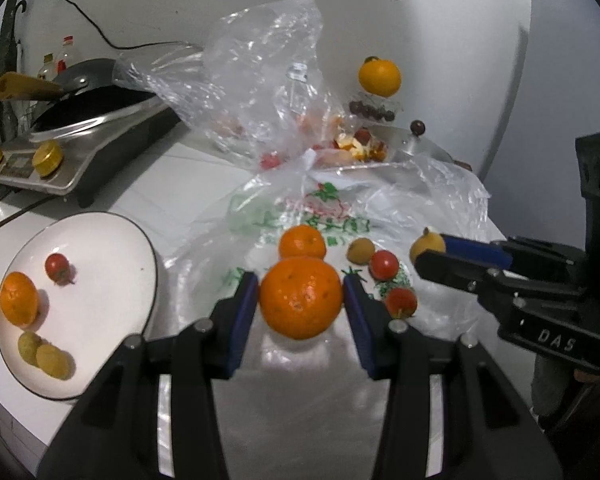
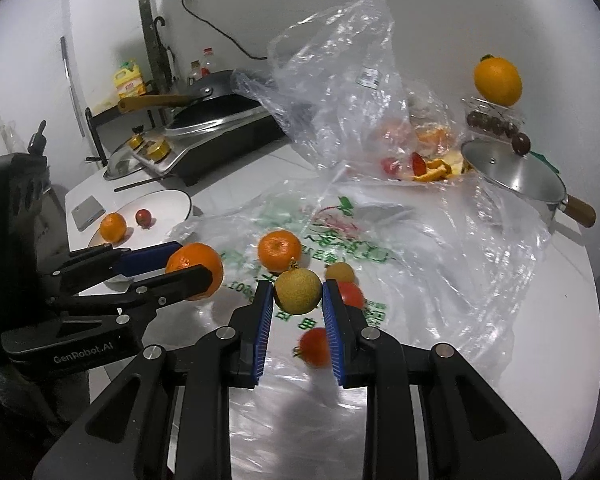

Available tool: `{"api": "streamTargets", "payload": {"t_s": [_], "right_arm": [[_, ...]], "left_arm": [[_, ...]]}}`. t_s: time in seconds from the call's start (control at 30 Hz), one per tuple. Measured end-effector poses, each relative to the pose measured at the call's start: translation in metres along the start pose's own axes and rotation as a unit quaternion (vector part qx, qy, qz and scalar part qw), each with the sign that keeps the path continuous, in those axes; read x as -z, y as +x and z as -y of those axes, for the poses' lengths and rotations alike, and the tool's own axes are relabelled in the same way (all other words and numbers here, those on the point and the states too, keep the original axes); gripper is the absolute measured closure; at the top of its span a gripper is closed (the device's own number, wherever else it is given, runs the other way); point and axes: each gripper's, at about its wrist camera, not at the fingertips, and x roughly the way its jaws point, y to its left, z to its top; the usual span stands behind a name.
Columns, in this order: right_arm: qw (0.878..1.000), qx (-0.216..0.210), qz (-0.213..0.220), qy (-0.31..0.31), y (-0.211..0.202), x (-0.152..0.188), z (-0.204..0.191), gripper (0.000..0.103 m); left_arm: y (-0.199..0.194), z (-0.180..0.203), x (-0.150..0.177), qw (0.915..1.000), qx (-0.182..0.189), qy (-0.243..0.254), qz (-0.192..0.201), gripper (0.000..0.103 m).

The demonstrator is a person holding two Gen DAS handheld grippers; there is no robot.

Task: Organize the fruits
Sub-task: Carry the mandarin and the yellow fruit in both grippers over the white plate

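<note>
The left gripper (image 1: 300, 300) is clamped on a large orange (image 1: 301, 298), lifted above a printed plastic bag (image 1: 320, 208). The right gripper (image 2: 296, 296) is clamped on a small yellow-green fruit (image 2: 298, 292). On the bag beneath lie another orange (image 1: 302, 241), a brownish fruit (image 1: 361, 251) and two tomatoes (image 1: 384, 265). To the left, a white plate (image 1: 100, 248) holds an orange, a tomato and two yellow-green fruits.
</note>
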Motion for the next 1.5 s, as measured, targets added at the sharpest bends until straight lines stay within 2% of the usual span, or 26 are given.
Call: {"api": "streamTargets", "payload": {"t_s": [0.2, 1.0, 1.2, 1.5], "right_arm": [[1.0, 0.0, -0.002, -0.008, 0.002, -0.004, -0.013, 0.076], [0.999, -0.006, -0.003, -0.038, 0.01, -0.012, -0.053, 0.076], [0.999, -0.008, -0.005, -0.044, 0.013, -0.013, -0.06, 0.076], [0.999, -0.012, -0.008, -0.051, 0.019, -0.015, -0.069, 0.076]], "left_arm": [[-0.013, -0.009, 0.002, 0.9999, -0.008, -0.003, 0.013, 0.058], [-0.049, -0.079, 0.019, 0.995, -0.082, -0.036, 0.043, 0.058], [-0.048, -0.092, 0.025, 0.993, -0.104, -0.04, 0.039, 0.058], [-0.039, -0.098, 0.035, 0.9923, -0.118, -0.031, 0.021, 0.058]]}}
